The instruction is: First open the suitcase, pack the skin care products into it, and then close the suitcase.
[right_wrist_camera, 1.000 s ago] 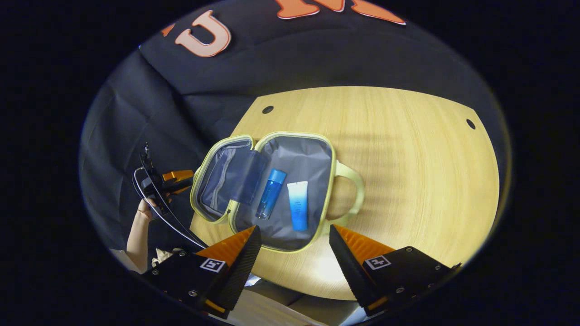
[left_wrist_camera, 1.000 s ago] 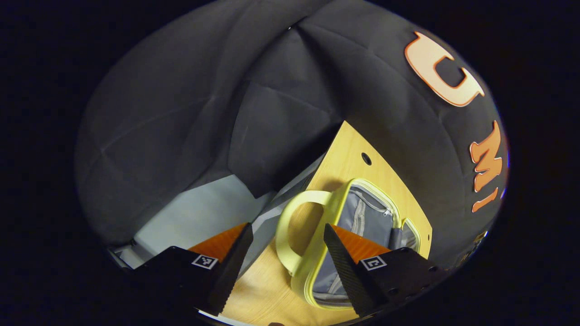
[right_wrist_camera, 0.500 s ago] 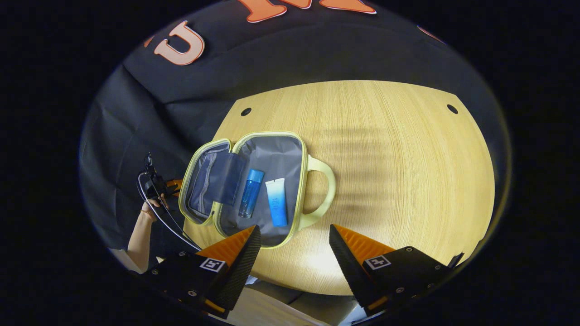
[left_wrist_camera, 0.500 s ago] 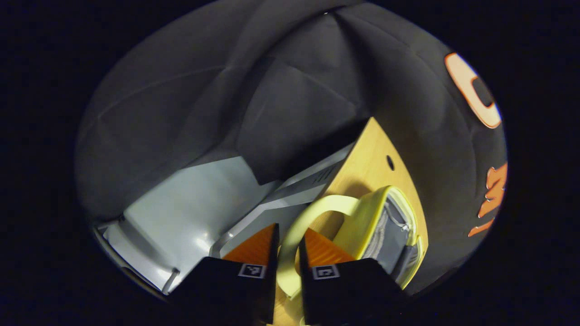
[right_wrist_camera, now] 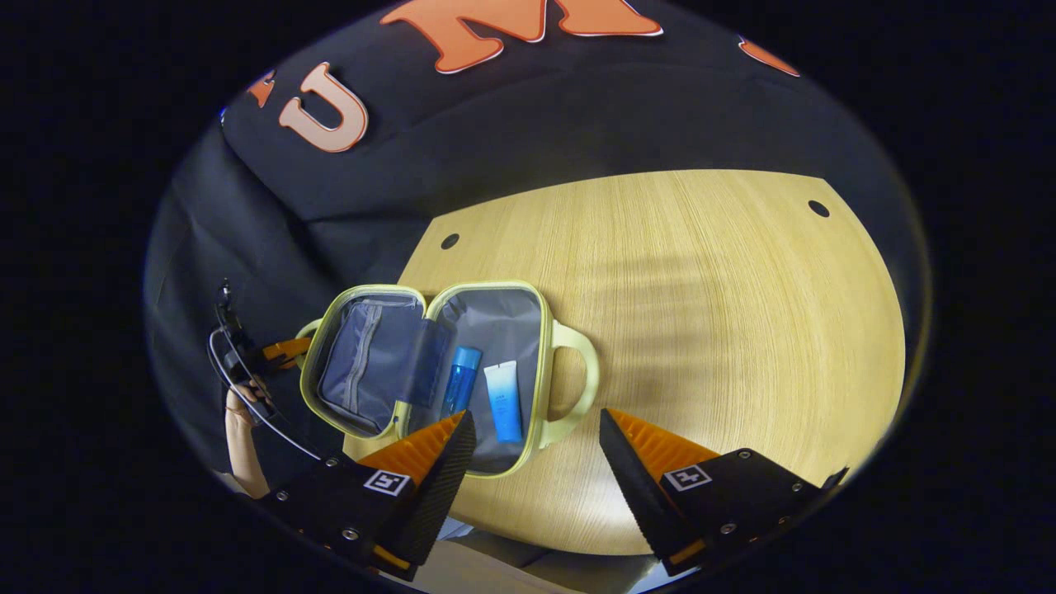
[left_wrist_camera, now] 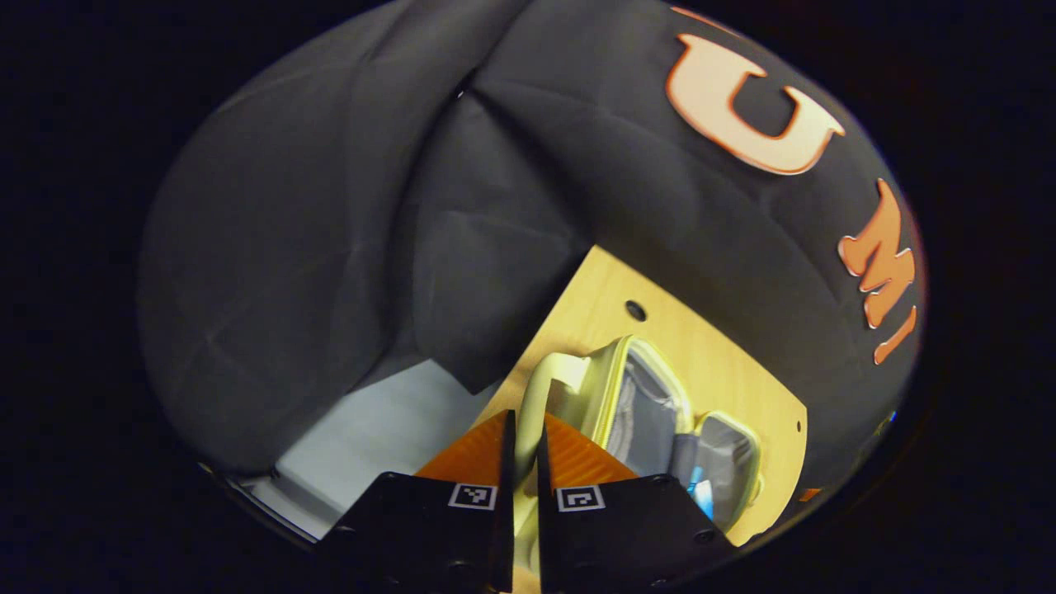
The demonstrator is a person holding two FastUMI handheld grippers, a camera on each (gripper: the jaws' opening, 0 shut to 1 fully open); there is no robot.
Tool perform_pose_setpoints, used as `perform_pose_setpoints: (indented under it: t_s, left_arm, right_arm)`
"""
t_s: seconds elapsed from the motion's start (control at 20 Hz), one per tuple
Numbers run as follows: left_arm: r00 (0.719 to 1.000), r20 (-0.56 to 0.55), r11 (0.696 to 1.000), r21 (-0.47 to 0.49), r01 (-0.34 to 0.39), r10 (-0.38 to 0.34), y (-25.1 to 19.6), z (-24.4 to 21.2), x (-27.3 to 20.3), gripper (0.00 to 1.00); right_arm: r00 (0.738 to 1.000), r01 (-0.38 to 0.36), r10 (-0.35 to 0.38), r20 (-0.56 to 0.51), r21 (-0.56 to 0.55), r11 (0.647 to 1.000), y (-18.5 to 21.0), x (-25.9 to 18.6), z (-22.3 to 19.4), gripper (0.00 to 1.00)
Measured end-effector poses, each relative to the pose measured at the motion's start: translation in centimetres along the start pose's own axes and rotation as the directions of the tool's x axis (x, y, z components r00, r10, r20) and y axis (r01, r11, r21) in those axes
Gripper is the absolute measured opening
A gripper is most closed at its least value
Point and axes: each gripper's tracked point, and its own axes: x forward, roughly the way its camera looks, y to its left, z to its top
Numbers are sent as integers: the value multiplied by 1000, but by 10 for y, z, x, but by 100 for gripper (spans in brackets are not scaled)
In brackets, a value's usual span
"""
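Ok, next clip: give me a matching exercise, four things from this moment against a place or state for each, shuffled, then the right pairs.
Things:
1. pale yellow-green zip case
2. blue bottle with blue cap
3. left gripper
4. right gripper

States:
A. open, holding nothing, above the wooden table's near edge
B. lying inside the case beside the white-and-blue tube
C. shut on the case's loop handle
D. lying open on the table, grey lining showing

Pairs: 1-D, 2-B, 3-C, 4-A

Suitcase [right_wrist_camera: 429,363] lies open on desk [right_wrist_camera: 701,330]; blue bottle [right_wrist_camera: 460,381] and tube [right_wrist_camera: 503,401] inside. Right hand-held gripper [right_wrist_camera: 536,462] fingers spread.
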Motion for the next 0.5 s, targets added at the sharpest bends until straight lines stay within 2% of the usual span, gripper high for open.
perform_pose_setpoints:
  t_s: [0.2, 0.35, 0.5]
  left_arm:
    - [995, 91, 990, 141, 25, -38, -70, 18, -53, 12]
    - [989, 141, 967, 255, -2, -35, -138, 16, -76, 12]
    - [985, 165, 939, 345, -7, -53, -210, -3, -94, 12]
  right_arm:
    - [998, -24, 26, 48, -47, 999, -12, -17, 12, 96]
    - [996, -51, 56, 69, -61, 997, -32, -35, 16, 96]
    - [994, -46, 53, 95, -81, 996, -66, -55, 21, 96]
